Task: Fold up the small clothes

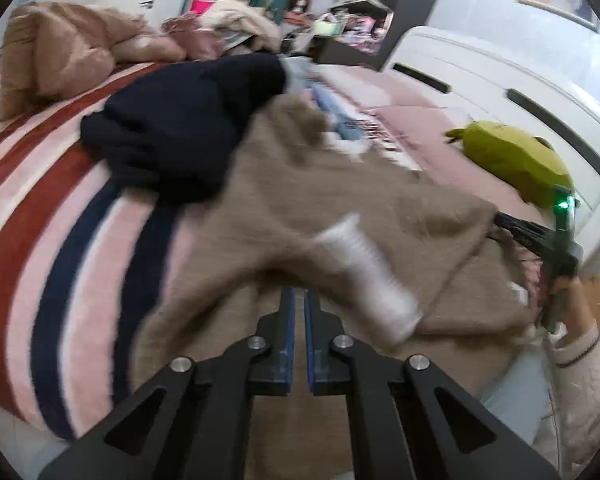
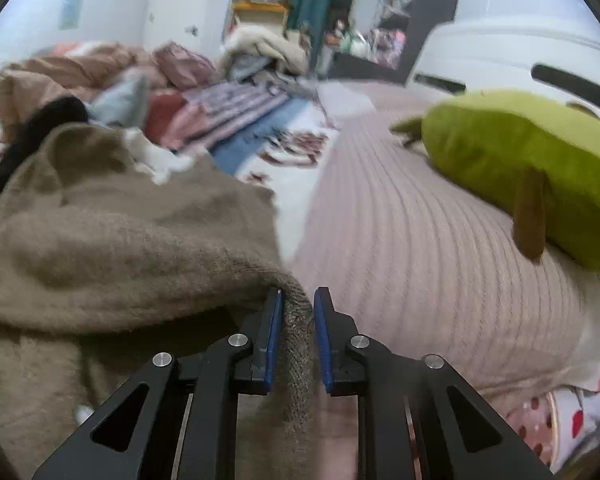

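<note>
My left claw (image 1: 299, 300) is pinched on the near hem of the fuzzy tan knit sweater (image 1: 340, 200), and my right claw (image 2: 297, 300) clamps its ribbed edge toward the bed's right side. Two grips keep the hem spread, likely for a fold. It lies across the striped pink bed (image 1: 40, 200), beside a dark navy garment (image 1: 180, 120).

Sweater (image 1: 320, 208): tan-brown knit, fuzzy, lying rumpled and partly bunched on the bed, spreading across the striped blanket toward the pink ribbed cover. One ribbed edge (image 2: 298, 320) is hanging pinched between blue pads. A white ridged band (image 1: 364, 276) is lying diagonally over its near fold. Dark navy garment (image 1: 180, 120): crumpled, resting against the sweater's far side.
</note>
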A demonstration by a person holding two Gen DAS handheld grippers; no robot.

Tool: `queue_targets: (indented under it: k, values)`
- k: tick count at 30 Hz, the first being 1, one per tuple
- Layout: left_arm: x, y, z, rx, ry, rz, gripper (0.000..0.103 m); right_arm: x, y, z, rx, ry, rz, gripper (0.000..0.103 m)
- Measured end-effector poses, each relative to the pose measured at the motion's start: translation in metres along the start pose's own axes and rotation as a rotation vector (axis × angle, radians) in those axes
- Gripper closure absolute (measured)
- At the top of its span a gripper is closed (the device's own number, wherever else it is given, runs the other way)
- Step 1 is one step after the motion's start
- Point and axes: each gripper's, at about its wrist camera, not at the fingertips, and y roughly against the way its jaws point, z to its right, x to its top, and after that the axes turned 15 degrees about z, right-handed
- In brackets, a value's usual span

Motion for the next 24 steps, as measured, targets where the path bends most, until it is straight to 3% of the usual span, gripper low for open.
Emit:
queue_targets:
  k: [2,4,6,8,9,12,17,20,22,24]
  values:
    - [-0.003,0.0,-0.013,-0.041,0.047,-0.026,0.084,-0.004,-0.002,0.004,0.086,-0.043,-0.059,0.088]
    - [-0.004,0.005,-0.016,-0.018,0.025,-0.011,0.045,-0.007,0.01,0.007,0.18,-0.082,-0.08,0.061]
    - [0.0,0.01,-0.021,0.004,0.008,0.001,0.038,-0.009,0.025,0.014,0.229,-0.115,-0.071,0.048]
    - [0.004,0.016,-0.032,0.003,0.023,0.003,0.035,-0.014,0.043,0.028,0.274,-0.18,-0.077,0.045]
    - [0.004,0.017,-0.038,0.007,0.027,-0.002,0.029,-0.017,0.048,0.036,0.293,-0.221,-0.092,0.041]
    - [0.002,0.013,-0.048,0.039,0.003,-0.051,0.027,-0.035,0.061,0.057,0.386,-0.329,-0.174,0.037]
    - [-0.016,0.005,-0.06,-0.007,0.036,-0.134,0.027,-0.083,0.075,0.058,0.51,-0.32,-0.336,0.037]
    - [-0.022,0.003,-0.059,-0.023,0.032,-0.136,0.027,-0.099,0.085,0.056,0.565,-0.327,-0.304,0.035]
    - [-0.023,0.0,-0.056,-0.056,0.056,-0.139,0.042,-0.1,0.082,0.057,0.633,-0.401,-0.282,0.038]
    - [-0.026,-0.006,-0.051,-0.077,0.065,-0.15,0.047,-0.103,0.076,0.052,0.713,-0.439,-0.275,0.043]
